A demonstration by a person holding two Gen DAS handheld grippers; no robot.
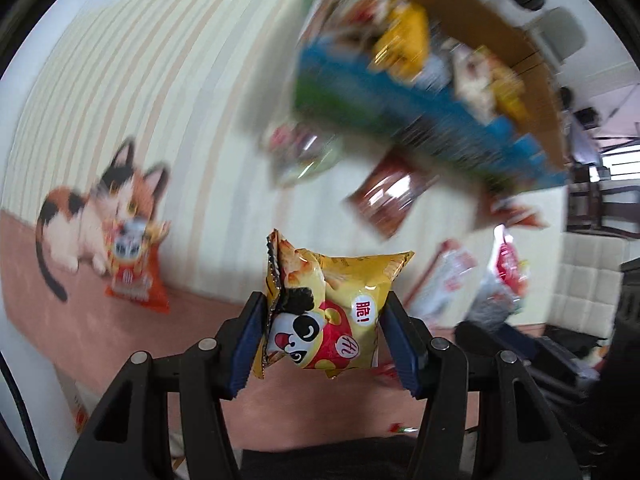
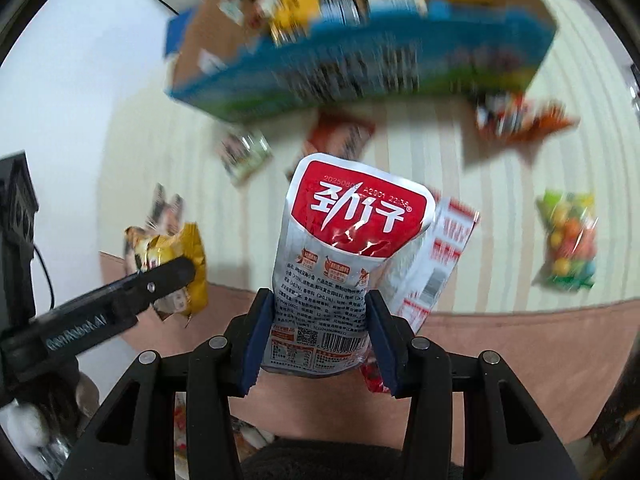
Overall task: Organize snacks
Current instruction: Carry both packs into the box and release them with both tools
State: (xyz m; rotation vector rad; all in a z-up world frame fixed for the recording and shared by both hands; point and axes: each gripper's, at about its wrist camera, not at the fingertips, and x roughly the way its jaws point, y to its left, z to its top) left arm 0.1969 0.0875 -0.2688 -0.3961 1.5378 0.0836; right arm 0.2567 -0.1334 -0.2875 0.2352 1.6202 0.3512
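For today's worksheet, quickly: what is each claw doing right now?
Left claw: closed on a yellow snack bag.
Right claw: closed on a red-and-silver pouch.

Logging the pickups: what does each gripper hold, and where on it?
Left gripper pinches the yellow panda packet across its lower sides; right gripper pinches the red-and-silver pouch across its lower end.

Yellow panda snack bag (image 1: 328, 312): "脆!" in white oval, "优" on red. Red-silver pouch (image 2: 352, 240): big white logo, date code partly legible, "2025080…"; small print, barcode unreadable.
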